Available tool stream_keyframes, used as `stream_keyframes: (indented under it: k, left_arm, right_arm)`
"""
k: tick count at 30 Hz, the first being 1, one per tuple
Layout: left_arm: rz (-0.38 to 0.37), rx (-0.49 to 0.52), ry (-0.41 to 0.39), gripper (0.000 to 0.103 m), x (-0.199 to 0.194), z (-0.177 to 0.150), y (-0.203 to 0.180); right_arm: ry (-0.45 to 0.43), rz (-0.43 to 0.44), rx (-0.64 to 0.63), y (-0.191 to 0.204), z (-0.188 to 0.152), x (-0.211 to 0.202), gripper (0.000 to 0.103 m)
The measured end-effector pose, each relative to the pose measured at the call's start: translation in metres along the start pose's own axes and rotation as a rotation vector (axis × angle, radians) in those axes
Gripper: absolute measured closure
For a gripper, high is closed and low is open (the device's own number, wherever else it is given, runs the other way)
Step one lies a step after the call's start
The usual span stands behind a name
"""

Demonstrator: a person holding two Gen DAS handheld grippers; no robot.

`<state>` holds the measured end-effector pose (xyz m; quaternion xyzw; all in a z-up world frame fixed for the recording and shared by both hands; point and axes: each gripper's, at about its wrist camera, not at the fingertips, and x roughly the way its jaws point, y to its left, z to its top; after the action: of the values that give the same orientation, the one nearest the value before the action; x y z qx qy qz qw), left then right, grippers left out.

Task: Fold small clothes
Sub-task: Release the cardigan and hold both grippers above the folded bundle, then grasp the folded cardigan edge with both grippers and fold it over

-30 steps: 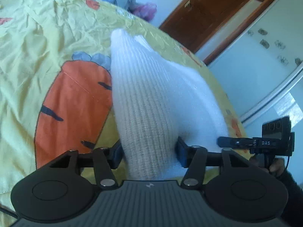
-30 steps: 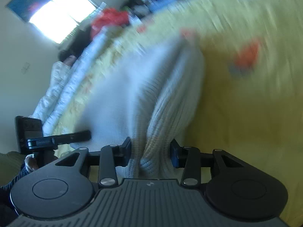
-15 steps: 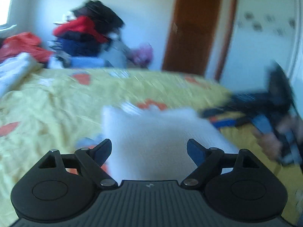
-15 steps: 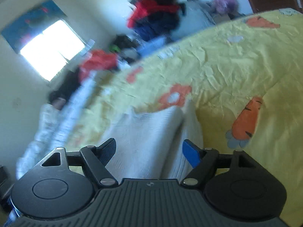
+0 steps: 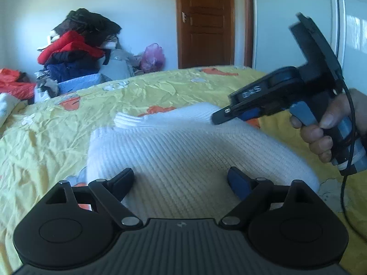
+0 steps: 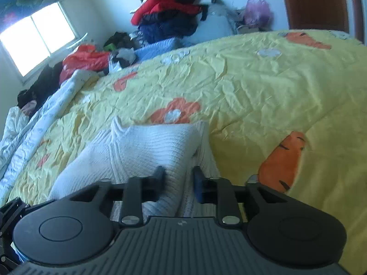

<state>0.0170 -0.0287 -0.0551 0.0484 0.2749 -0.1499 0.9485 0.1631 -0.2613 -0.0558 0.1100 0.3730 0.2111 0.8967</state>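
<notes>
The white knit garment (image 5: pixel 183 151) lies on the yellow printed bedspread (image 5: pixel 57 133), filling the lower centre of the left wrist view and running from the bottom of the frame up toward a ribbed edge at centre left. The left gripper (image 5: pixel 181 181) hovers over its near end with jaws spread wide and opening a little more; knit shows in the gap, but neither pad presses it, so nothing is gripped. In the right wrist view the same garment (image 6: pixel 142 151) sits at lower centre left, its long axis going from the lower left of the frame up to a folded edge just below the orange flower print (image 6: pixel 175 112). The right gripper (image 6: pixel 179 181) stands narrow with its jaws closing around a raised ridge of knit; whether the pads already pinch it I cannot tell, though they look to be just beside the fabric. Seen from the left wrist, the right gripper (image 5: pixel 220 116) reaches in from the right of the frame, carried by a hand (image 5: pixel 325 128), its tip over the far right edge of the garment. With both tools at the garment, the right 1 looks nearer to a hold, and the next fold probably turns on lifting that ridge across the long axis.
</notes>
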Motion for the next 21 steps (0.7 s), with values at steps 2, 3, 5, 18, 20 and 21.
stream_keyframes:
  k: [2, 3, 5, 18, 20, 21]
  left_arm:
    - [-0.011, -0.049, -0.016, 0.013, -0.019, -0.002, 0.009]
    - [-0.016, -0.074, -0.031, 0.013, -0.030, -0.004, 0.012]
    - [-0.022, -0.105, -0.063, 0.013, -0.043, -0.005, 0.017]
    - [0.032, -0.009, 0.065, 0.010, -0.001, -0.003, -0.008]
    - [0.034, -0.010, 0.065, 0.010, -0.002, -0.004, -0.009]
    - [0.035, -0.011, 0.064, 0.010, -0.002, -0.004, -0.009]
  right_arm:
    - [-0.059, -0.024, 0.006, 0.004, -0.001, -0.022, 0.050]
    - [-0.102, -0.016, 0.013, 0.008, -0.004, -0.037, 0.052]
    - [-0.134, 0.056, 0.030, 0.015, -0.011, -0.058, 0.052]
    - [-0.015, 0.042, -0.133, 0.057, -0.028, -0.014, 0.047]
    - [-0.045, 0.019, -0.155, 0.070, -0.029, -0.030, 0.044]
    - [-0.076, 0.037, -0.174, 0.075, -0.032, -0.040, 0.043]
